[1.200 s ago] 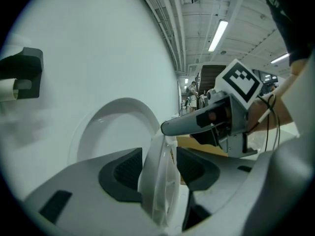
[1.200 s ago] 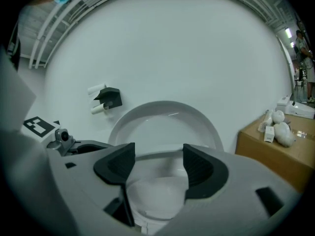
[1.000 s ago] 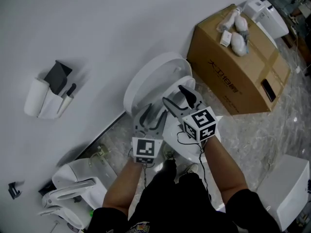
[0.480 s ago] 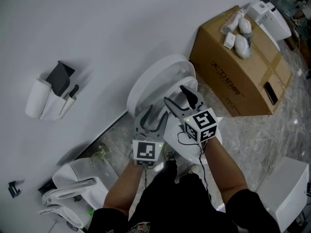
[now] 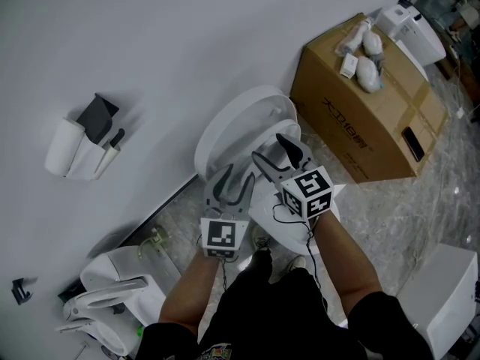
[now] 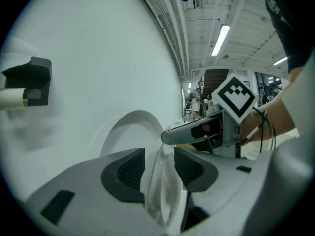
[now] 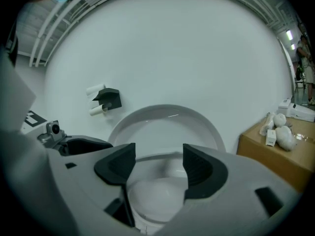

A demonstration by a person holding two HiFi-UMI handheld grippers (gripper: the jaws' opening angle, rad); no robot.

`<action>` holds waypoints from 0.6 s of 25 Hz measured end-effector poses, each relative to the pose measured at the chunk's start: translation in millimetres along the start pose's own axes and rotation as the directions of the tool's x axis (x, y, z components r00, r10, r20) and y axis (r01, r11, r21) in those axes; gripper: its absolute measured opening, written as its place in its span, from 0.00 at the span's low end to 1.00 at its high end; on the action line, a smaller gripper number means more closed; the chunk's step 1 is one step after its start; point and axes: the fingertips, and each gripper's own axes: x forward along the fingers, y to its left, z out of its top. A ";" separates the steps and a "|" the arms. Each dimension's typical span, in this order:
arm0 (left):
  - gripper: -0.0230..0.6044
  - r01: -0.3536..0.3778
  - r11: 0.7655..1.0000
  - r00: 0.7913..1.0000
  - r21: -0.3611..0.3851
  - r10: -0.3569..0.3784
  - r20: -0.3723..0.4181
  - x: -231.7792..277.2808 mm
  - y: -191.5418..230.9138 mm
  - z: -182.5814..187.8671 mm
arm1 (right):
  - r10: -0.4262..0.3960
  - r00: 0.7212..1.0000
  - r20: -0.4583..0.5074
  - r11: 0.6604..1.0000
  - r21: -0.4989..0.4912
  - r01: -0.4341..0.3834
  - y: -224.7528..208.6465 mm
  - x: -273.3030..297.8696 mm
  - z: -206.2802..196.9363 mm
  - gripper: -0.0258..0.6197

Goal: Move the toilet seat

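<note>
Your left tool [image 6: 160, 154] had just been closing: pads met the rim of the white plastic toilet seat [image 6: 162, 200], edge-on, half-raised before the white oval lid [image 6: 125, 132]. Right tool [image 7: 158, 154] gaped empty.

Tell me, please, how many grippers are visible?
2. The left gripper, whose jaws have just been closing with the toilet seat's edge between them, is beside the right gripper, open above the bowl. None hidden.

Warehouse-like hall: ceiling strip lights [image 6: 220, 40], cardboard box [image 5: 360, 103], toilet [image 5: 238, 124] against bare wall [image 5: 187, 28].
</note>
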 end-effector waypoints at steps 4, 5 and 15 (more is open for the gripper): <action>0.26 -0.016 1.000 1.000 0.015 0.016 0.000 -10.9 -8.5 14.6 | 0.046 0.998 0.044 0.998 0.052 -0.048 2.3 -26.3 11.1 0.31; 0.22 -0.021 1.000 1.000 0.016 0.021 0.008 -13.8 -12.2 16.8 | 0.057 0.997 0.058 0.996 0.069 -0.061 2.4 -35.6 13.7 0.20; 0.07 -0.069 0.997 0.996 -0.037 0.071 0.048 -65.2 -77.2 47.0 | 0.118 0.988 0.097 0.991 -0.072 -0.111 27.9 -140.4 29.6 0.04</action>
